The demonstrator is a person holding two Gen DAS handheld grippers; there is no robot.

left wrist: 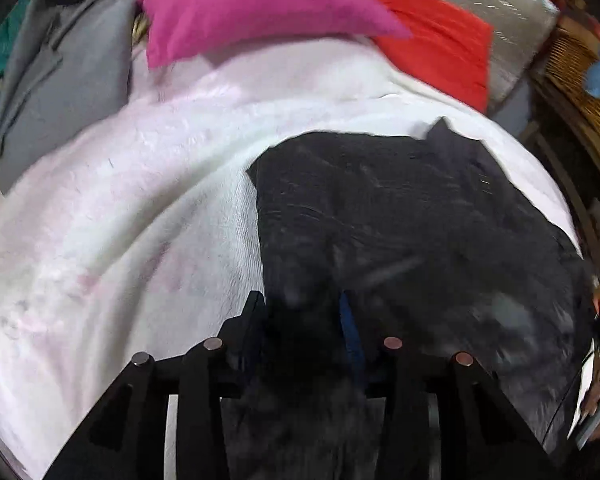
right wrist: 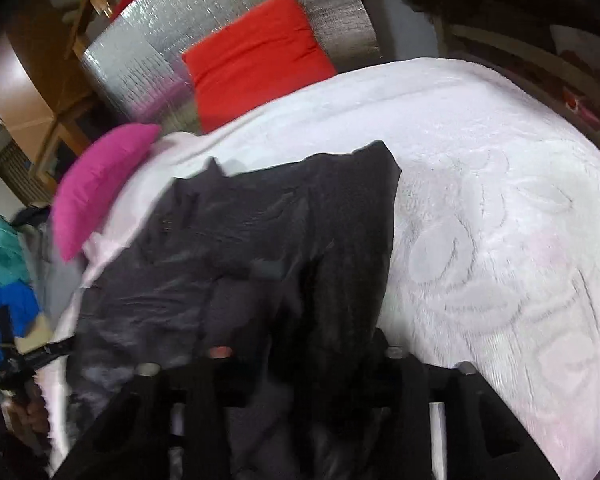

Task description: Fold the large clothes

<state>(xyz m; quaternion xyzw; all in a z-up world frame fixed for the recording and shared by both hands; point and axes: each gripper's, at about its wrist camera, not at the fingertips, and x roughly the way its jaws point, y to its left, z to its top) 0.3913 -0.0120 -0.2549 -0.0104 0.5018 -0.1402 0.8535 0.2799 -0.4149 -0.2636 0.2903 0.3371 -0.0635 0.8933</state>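
Two claws, the left claw (left wrist: 300, 312) and right claw (right wrist: 300, 344), each look closed on an edge of the dark garment (left wrist: 400, 216) spread over the white bedspread (left wrist: 120, 200) toward 12 o'clock; uneven pulling could slip fabric and skew the fold.

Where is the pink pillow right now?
The pink pillow lies at the far end of the white blanket, between the grey garment and red cushion.

open blanket (right wrist: 500, 208) right; pink pillow (right wrist: 100, 188) blocks left.
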